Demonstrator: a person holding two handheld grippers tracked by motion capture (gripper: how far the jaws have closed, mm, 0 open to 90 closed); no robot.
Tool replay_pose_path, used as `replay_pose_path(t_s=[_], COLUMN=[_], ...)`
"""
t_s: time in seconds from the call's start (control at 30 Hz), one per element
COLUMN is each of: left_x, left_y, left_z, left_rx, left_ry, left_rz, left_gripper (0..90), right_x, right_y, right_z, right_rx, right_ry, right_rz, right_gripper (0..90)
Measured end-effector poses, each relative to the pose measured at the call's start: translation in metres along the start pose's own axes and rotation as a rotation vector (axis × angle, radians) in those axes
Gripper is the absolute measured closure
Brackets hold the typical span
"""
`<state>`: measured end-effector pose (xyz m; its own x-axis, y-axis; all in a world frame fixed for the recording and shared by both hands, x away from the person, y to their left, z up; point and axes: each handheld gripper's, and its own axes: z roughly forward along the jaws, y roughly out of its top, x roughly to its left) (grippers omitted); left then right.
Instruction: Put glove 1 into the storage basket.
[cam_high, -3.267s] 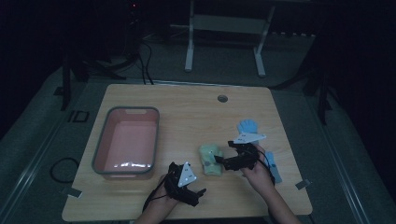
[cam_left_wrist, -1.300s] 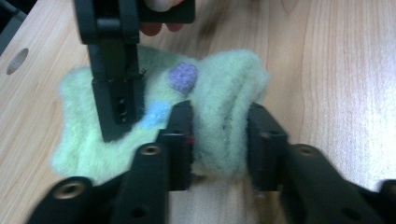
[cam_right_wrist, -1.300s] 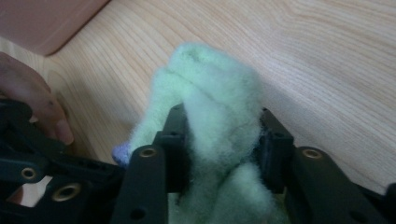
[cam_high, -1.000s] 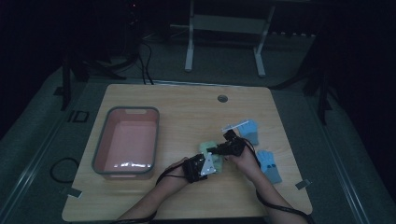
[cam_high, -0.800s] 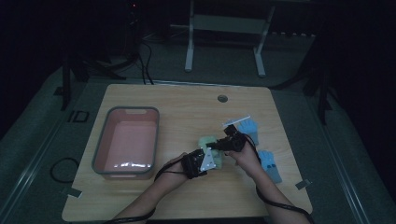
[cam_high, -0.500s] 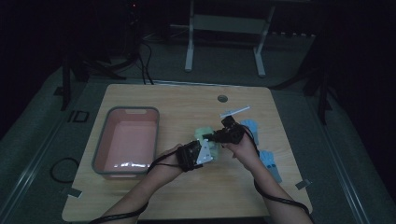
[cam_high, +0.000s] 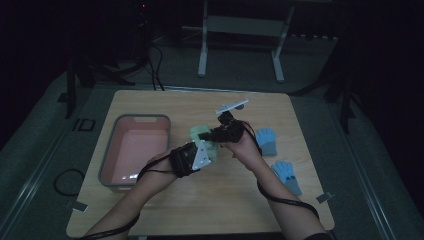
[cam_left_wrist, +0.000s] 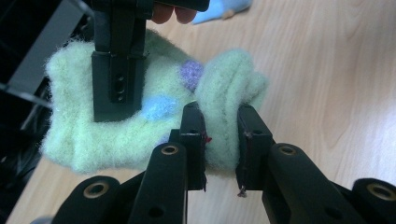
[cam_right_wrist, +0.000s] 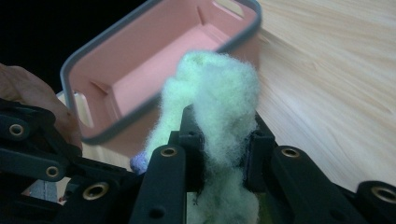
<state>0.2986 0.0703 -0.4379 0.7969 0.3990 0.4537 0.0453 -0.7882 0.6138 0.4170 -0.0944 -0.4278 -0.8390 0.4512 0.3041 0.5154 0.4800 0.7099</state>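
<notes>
We hold a fuzzy pale green glove (cam_high: 202, 136) between our 2 grippers, up off the wooden table (cam_high: 200, 210) and just right of the pink bin (cam_high: 134, 150). Our left gripper (cam_left_wrist: 220, 135) is clamped on a thick fold of the glove — in the left gripper view the fleece bulges out between the 2 black jaws, with a purple dot and a light blue dot on the fabric beside them. Our right gripper (cam_right_wrist: 223, 144) is clamped on another part of the same glove; in the right gripper view the fluff rises above the jaws, with the bin's open mouth behind it. In the high view 2 blue gloves lie on the table to the right — the upper one (cam_high: 266, 141) near our right hand, the lower one (cam_high: 286, 173) closer to the table's edge. We can read no label or writing on the glove or the bin
</notes>
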Motion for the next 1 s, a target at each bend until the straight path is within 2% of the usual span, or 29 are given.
replay_pose_path(t_s=[0.17, 0.37, 0.83, 1.0], left_x=[0.01, 0.017, 0.024, 0.024], left_y=[-0.016, -0.038, -0.096, -0.115], left_z=[-0.017, -0.034, -0.066, -0.075], left_rx=[0.017, 0.041, 0.109, 0.144], left_ry=[0.031, 0.064, 0.122, 0.136], left_rz=[-0.018, -0.05, -0.142, -0.162], left_gripper=[76.4, 76.4, 76.4, 76.4], right_x=[0.014, 0.03, 0.07, 0.081], right_y=[0.022, 0.041, 0.075, 0.081], right_z=[0.017, 0.041, 0.109, 0.134], right_rx=[0.007, 0.02, 0.074, 0.093], right_ry=[0.018, 0.046, 0.106, 0.137], right_rz=[-0.034, -0.057, -0.121, -0.126], right_gripper=[74.4, 74.4, 74.4, 74.3])
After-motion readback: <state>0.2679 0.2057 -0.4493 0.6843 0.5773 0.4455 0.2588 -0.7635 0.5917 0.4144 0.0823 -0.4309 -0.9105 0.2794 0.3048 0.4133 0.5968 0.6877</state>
